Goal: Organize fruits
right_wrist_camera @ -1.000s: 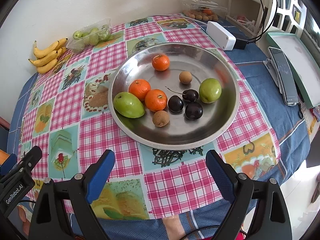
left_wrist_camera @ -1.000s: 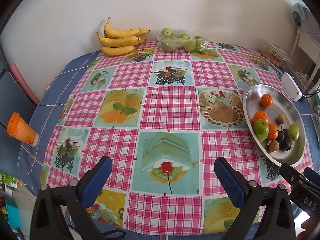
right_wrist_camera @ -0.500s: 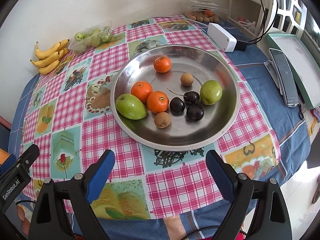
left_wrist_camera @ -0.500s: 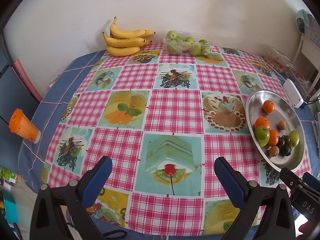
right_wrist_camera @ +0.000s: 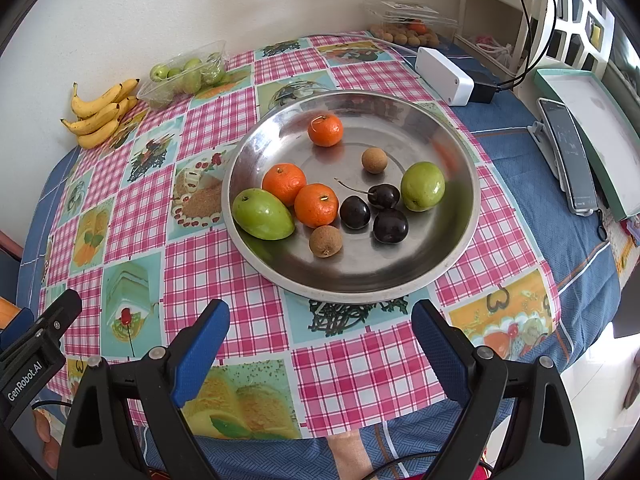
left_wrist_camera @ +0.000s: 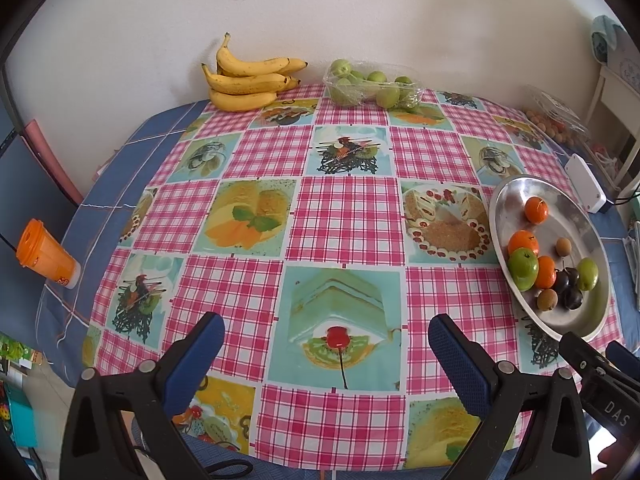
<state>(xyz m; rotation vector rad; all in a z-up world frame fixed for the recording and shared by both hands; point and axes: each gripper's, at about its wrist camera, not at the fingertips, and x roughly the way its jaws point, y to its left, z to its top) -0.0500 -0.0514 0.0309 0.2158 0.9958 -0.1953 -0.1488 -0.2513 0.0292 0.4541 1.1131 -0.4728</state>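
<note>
The left gripper (left_wrist_camera: 326, 334) is hanging wide open over the near edge of the table, with nothing between its blue pads (left_wrist_camera: 196, 358). The right gripper (right_wrist_camera: 320, 320) is also gaping wide and holding nothing, and it is sitting just in front of the silver bowl (right_wrist_camera: 460, 152). Lying inside the bowl are three oranges (right_wrist_camera: 316, 205), a long green fruit (right_wrist_camera: 263, 214) on the left side, a round green fruit (right_wrist_camera: 423, 186) on the right side, three dark cherries (right_wrist_camera: 355, 212) in the middle, and two small brown fruits (right_wrist_camera: 325, 241). Far behind the bowl, by the wall, a bunch of bananas (left_wrist_camera: 250, 80) is resting next to a clear box of green fruits (left_wrist_camera: 372, 88). A white box (right_wrist_camera: 444, 76) is sitting just behind the bowl on the checked tablecloth (left_wrist_camera: 348, 208).
</note>
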